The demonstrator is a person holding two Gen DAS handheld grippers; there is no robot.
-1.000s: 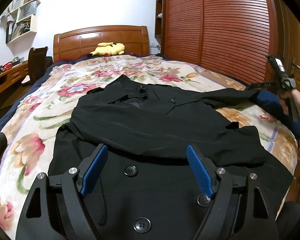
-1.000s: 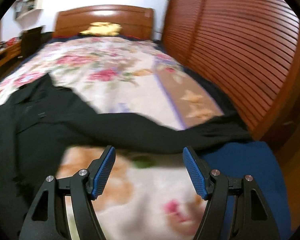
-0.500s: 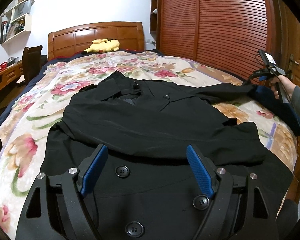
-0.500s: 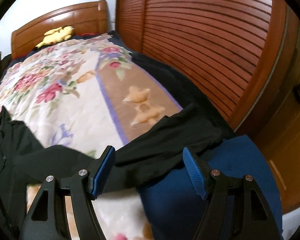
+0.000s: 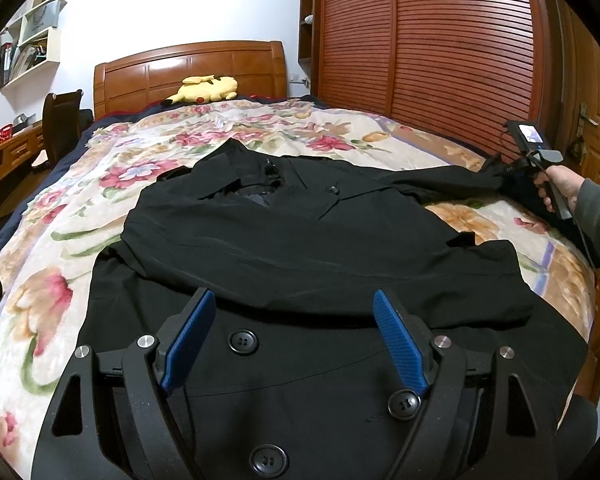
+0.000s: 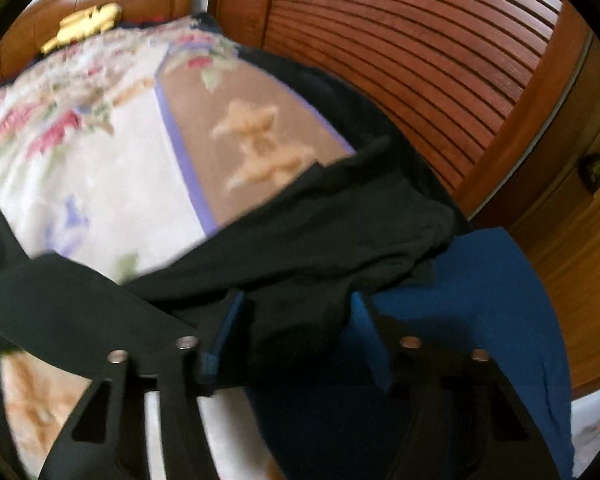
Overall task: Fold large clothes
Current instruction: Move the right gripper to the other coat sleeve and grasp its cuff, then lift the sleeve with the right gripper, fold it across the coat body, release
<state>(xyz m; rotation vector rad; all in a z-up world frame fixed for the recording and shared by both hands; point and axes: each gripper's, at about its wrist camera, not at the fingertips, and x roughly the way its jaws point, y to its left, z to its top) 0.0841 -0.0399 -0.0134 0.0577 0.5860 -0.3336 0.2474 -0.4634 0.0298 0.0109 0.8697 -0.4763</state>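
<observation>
- Where the left wrist view looks up the bed (image 5: 80,216), one black coat (image 5: 300,264) lies along its middle, four buttons showing (one at the collar); the left gripper (image 5: 294,336) hovers wide open above it, holding nothing.
- At the bed's right edge, the right wrist view is blurred: the right gripper (image 6: 296,320) is closing, one sleeve (image 6: 320,240) between its jaws.
</observation>
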